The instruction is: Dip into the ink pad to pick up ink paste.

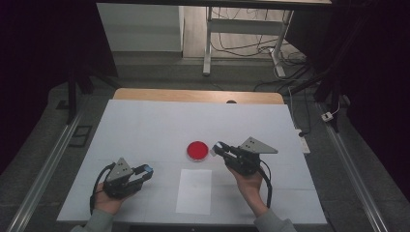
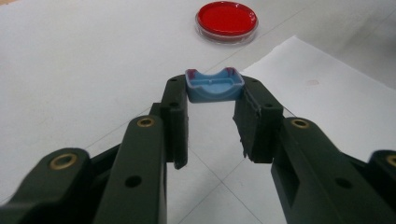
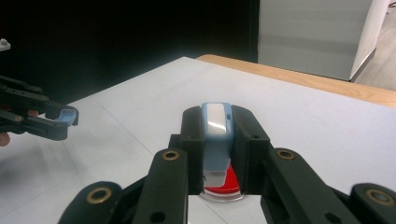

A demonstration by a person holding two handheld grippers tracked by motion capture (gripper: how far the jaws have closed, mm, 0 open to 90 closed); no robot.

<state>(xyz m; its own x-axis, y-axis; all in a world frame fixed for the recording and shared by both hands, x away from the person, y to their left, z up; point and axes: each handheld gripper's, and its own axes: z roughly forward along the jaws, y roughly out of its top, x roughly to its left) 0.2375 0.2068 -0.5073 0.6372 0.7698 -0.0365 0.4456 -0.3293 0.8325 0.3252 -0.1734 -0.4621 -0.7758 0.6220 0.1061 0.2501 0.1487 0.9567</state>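
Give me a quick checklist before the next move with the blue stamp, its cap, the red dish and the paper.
1. Left hand-held gripper clamped on the blue cap: ok.
2. Right hand-held gripper clamped on the blue stamp body: ok.
3. Red dish uncovered and upright on the table: ok.
4. Stamp body close above the dish in the right hand-held gripper view: ok; whether it touches the red surface: cannot tell.
5. White paper sheet lying flat, nothing on it: ok.
6. Faint mark on the sheet, ink or not: cannot tell.
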